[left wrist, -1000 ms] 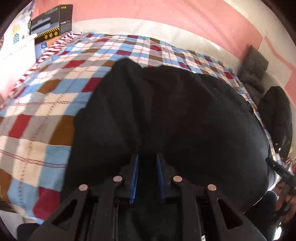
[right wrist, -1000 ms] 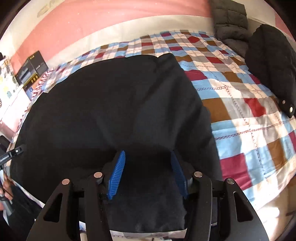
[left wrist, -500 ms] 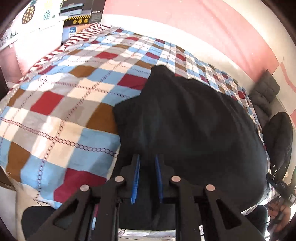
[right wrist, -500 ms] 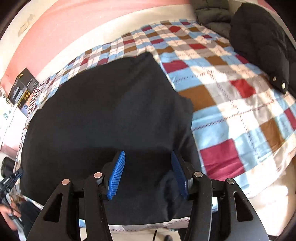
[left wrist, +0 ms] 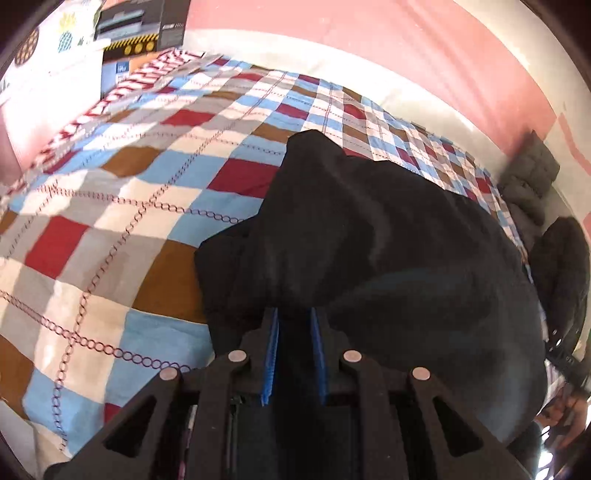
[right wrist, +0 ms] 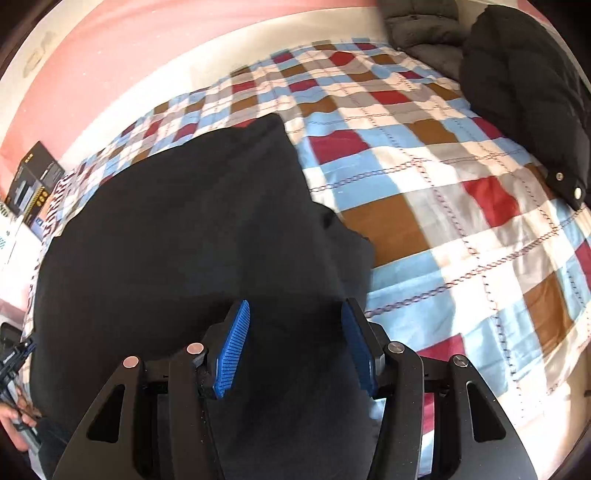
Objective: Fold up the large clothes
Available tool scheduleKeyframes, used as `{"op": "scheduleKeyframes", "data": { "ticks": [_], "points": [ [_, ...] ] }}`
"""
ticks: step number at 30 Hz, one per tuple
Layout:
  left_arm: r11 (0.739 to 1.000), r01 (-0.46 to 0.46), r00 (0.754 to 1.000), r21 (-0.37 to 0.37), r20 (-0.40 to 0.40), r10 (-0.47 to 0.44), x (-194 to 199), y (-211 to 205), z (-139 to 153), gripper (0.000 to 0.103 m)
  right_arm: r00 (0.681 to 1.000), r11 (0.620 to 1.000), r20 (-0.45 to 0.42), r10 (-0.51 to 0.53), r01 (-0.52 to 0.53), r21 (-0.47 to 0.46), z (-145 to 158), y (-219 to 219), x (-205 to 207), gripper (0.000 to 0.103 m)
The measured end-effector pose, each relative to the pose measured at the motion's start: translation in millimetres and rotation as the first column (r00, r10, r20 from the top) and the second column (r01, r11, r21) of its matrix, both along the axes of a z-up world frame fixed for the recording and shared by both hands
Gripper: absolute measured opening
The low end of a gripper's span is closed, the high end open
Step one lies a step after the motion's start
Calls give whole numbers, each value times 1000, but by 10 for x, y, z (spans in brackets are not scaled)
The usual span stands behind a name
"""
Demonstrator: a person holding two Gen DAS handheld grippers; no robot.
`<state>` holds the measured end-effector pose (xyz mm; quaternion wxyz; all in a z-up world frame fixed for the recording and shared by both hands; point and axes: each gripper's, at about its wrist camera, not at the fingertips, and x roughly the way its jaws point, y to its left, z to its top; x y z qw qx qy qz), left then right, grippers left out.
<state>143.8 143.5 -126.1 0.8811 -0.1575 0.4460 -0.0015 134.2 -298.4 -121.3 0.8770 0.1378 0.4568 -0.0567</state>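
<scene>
A large black garment [left wrist: 388,251] lies spread on a checked bedspread [left wrist: 110,206]; it also fills the right wrist view [right wrist: 184,229]. My left gripper [left wrist: 294,314] is shut on the garment's near left edge, its blue pads [left wrist: 271,354] pinching the cloth and lifting it into folds. My right gripper [right wrist: 295,314] is open, its blue pads [right wrist: 232,350] wide apart on either side of the garment's near right edge, where the cloth is bunched.
The checked bedspread [right wrist: 461,221] covers the bed. A black padded jacket [right wrist: 524,85] and a grey padded item [right wrist: 417,29] lie at the far right. Boxes [left wrist: 140,29] stand at the far left by the pink wall.
The left gripper has pulled the garment's left edge inward, baring more bedspread on the left. The right edge has bunched up between the open right pads.
</scene>
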Motion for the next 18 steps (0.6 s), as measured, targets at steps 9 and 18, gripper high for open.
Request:
{"op": "scheduleKeyframes", "data": {
  "ticks": [9,18],
  "points": [
    [992,-84,996,-97,-26,82,-94,392,116,39,1000,989,30,-9,4,146,61,-343,-176,75],
    [958,-138,988,-253,-98,116,57,625,-133,54,998,960,-18,59,-52,275,-167,-516,13,77]
  ]
}}
